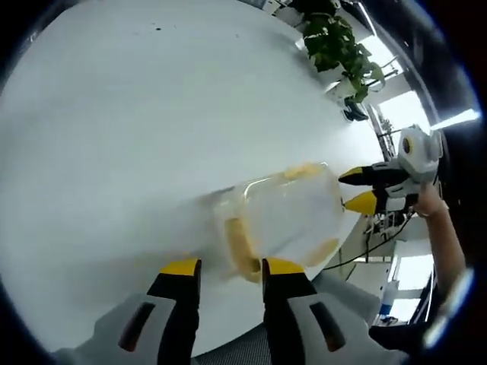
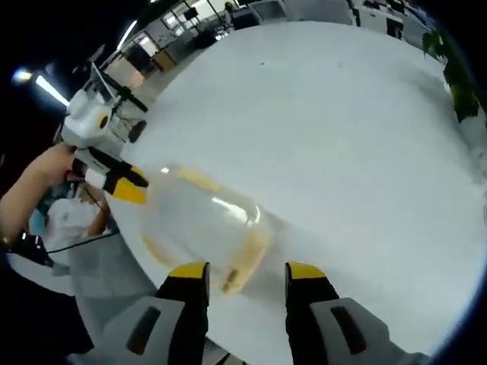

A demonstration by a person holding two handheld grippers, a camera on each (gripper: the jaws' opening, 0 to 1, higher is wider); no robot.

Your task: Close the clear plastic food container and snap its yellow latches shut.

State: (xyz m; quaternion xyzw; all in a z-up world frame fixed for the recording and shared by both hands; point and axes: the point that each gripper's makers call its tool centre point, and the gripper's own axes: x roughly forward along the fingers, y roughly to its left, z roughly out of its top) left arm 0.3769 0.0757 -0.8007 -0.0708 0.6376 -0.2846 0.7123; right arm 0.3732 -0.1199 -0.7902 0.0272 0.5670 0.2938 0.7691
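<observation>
A clear plastic food container (image 1: 280,220) lies near the white tabletop (image 1: 137,114) edge, its long axis running between the two released tools, left tool (image 1: 228,268) and right tool (image 2: 245,271) flanking opposite yellow-latched ends.

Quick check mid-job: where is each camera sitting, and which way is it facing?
Left gripper view: rides the left gripper, looking along its open jaws at the clear container on the white table; the right gripper and a forearm show opposite.
Right gripper view: rides the right gripper, facing the container from the other end; the left gripper and a hand show beyond.
Shared: container, table, a potted plant, each other's gripper.
</observation>
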